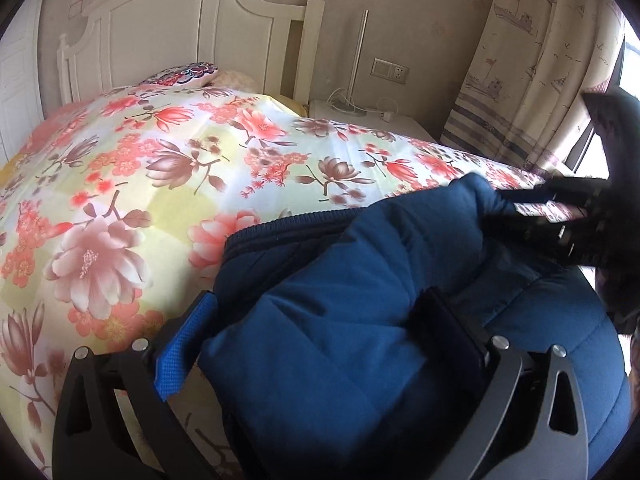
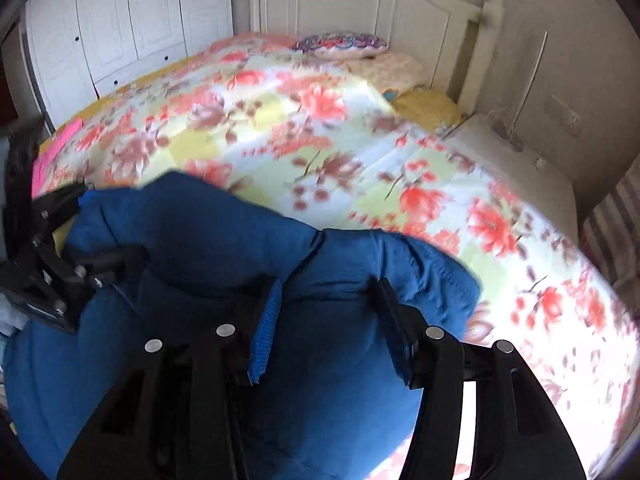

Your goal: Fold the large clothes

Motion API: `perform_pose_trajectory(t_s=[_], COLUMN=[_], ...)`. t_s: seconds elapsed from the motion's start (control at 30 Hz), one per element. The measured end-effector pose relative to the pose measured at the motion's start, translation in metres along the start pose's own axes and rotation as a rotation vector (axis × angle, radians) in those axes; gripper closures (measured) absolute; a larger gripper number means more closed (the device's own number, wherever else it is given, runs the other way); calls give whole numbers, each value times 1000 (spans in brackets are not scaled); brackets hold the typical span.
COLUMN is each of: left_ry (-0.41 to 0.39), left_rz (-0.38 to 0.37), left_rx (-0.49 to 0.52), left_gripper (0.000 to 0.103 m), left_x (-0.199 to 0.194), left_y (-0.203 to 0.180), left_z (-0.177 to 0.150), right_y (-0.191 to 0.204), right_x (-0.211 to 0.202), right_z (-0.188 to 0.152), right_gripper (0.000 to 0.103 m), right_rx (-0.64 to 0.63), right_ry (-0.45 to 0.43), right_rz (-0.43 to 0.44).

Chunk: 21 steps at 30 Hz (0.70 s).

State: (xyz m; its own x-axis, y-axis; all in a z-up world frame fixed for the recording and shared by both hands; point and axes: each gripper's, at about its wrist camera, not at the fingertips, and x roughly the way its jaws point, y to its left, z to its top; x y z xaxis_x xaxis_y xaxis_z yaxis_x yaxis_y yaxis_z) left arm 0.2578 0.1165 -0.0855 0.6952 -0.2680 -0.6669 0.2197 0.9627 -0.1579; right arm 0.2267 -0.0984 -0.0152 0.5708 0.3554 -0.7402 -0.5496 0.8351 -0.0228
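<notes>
You are holding the left gripper (image 1: 320, 344) with its jaws spread fairly wide around a thick bunch of the blue padded jacket (image 1: 360, 280); the blue-padded finger (image 1: 184, 352) is sitting on the outer side of the fold and the dark finger (image 1: 452, 340) is pressing into the fabric on the other side. You are holding the right gripper (image 2: 332, 332) in the same manner, its two fingers bracketing a raised fold of the jacket (image 2: 224, 240) near a seam. Each gripper is appearing in the other's view: the right gripper (image 1: 576, 220) at the far right edge of the garment, the left gripper (image 2: 52, 256) at its left edge. The jacket is lying bunched at the near edge of the bed, resting on the floral bedspread (image 1: 180, 168). Beyond it, a patterned pillow (image 1: 180, 74) is lying against the white headboard (image 1: 192, 28), a white nightstand (image 1: 368, 120) is standing beside the bed, a printed curtain (image 1: 532, 60) is hanging to the right, and a white wardrobe (image 2: 132, 20) is standing to the left.
</notes>
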Motion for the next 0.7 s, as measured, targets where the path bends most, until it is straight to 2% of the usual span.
perform_pose_trajectory(t_s=[0.07,0.1,0.17,0.2,0.23,0.27,0.3,0.4,0.47,0.5,0.53,0.57,0.6,0.63,0.67,0.7], left_ry=[-3,-5,-5,-3,-2,2,7,8,4,1,-1,-2,-3,-4,-5,-8], left_rz=[-4,-6,-10,-13,-13,-12,-16,-22,-14,-9,-6,-3,1,5,9,24], left_rx=[-9,-11,-14,-16,-20,-25,-30,-31,-28,-26,-27,-29,-30,-31,-29,-26], left_gripper=[2,2,2,2,2,2,2,2,2,2,2,2,2,2,2,2], left_x=[0,-1,0,0,1,2,3,3,2,1,1,1,1,0,-1,-2], left_y=[2,3,3,3,4,6,7,7,6,5,6,6,6,6,5,4], left_z=[-1,-1,-1,-1,-1,0,0,0,-1,-1,-1,-1,-1,-1,-1,-2], right_y=[-23,-30,-33,-27,-21,-22,-24,-10,-6,-2,4,11,20,32,41,41], right_x=[-10,-1,37,68,85,84,84,77,63,48,35,34,44,66,88,92], right_z=[7,9,8,-1,-11,-14,-13,-2,11,19,24,27,28,23,14,12], right_gripper=[50,50,51,51,51,51,51,51,51,51,51,51,51,51,51,51], right_rx=[107,152,157,117,99,122,138,49,44,45,45,36,14,-39,-99,-99], right_ry=[-93,-107,-33,61,72,41,48,95,60,-7,-71,-79,-25,87,178,175], right_rz=[-2,15,46,46,58,60,57,-28,-81,-75,-25,25,51,71,56,57])
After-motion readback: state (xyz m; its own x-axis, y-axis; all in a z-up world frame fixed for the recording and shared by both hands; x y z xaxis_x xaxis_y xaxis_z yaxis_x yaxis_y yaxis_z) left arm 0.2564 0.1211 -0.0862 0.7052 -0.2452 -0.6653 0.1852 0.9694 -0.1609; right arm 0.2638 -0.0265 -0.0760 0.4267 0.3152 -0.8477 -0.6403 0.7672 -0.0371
